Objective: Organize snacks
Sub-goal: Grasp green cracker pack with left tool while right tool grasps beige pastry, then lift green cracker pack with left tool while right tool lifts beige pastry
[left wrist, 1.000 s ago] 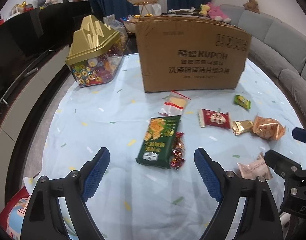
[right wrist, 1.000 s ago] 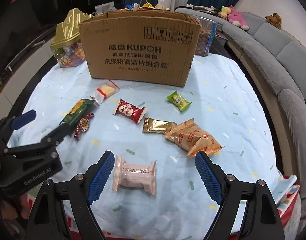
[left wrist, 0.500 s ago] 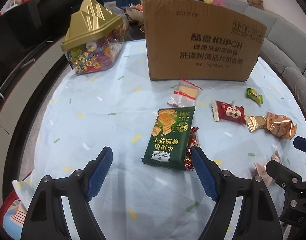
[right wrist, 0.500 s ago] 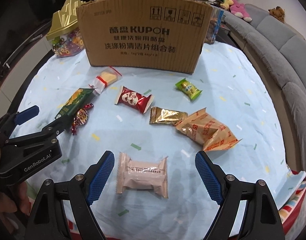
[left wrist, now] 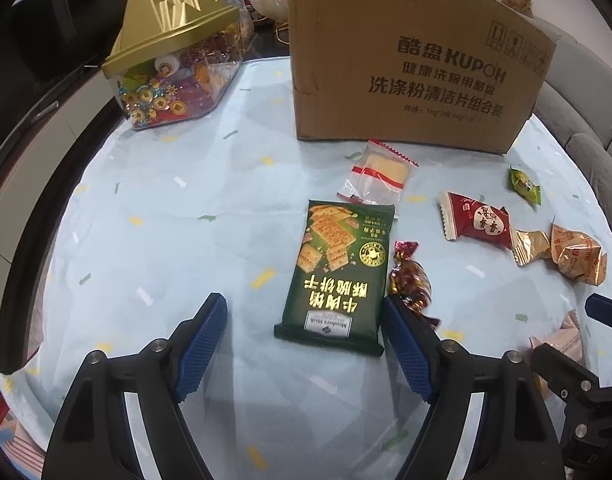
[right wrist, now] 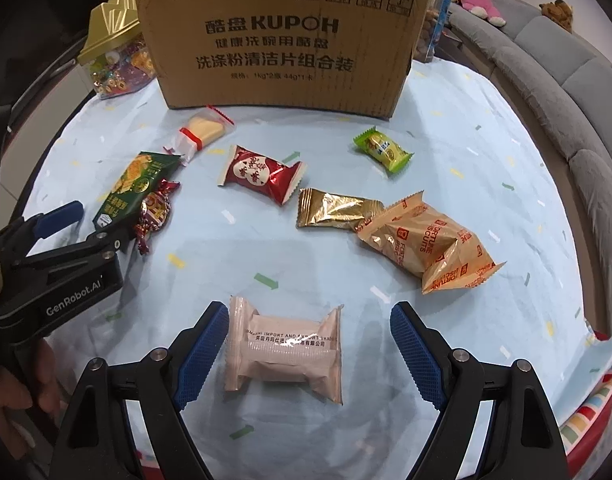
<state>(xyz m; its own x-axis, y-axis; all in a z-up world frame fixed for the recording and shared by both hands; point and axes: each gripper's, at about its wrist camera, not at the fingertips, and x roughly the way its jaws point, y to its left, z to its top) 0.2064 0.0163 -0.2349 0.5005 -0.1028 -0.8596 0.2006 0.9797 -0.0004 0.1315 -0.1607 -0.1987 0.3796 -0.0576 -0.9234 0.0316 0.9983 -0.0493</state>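
Note:
A green cracker packet (left wrist: 338,272) lies on the light blue tablecloth (left wrist: 166,220), its near end between the fingers of my left gripper (left wrist: 304,304). That gripper's jaws are closing, and the pads do not touch the packet. A foil-wrapped candy (left wrist: 410,280) sits against the packet's right side, by the right fingertip. My right gripper (right wrist: 308,308) stands open just above a pink packet (right wrist: 284,352), which lies between its fingers with a gap on the right. The open cardboard box (right wrist: 282,40) stands at the back.
Loose on the cloth lie a red packet (right wrist: 262,172), a gold packet (right wrist: 334,208), an orange biscuit bag (right wrist: 426,244), a small green candy (right wrist: 382,150) and a clear bag (left wrist: 380,174). A gold-lidded candy jar (left wrist: 174,64) stands back left; a grey sofa (right wrist: 546,64) curves right.
Both grippers have come down and closer to the table. The green packet now reaches between the left fingers, which have narrowed a little. The pink packet now lies between the right fingers.

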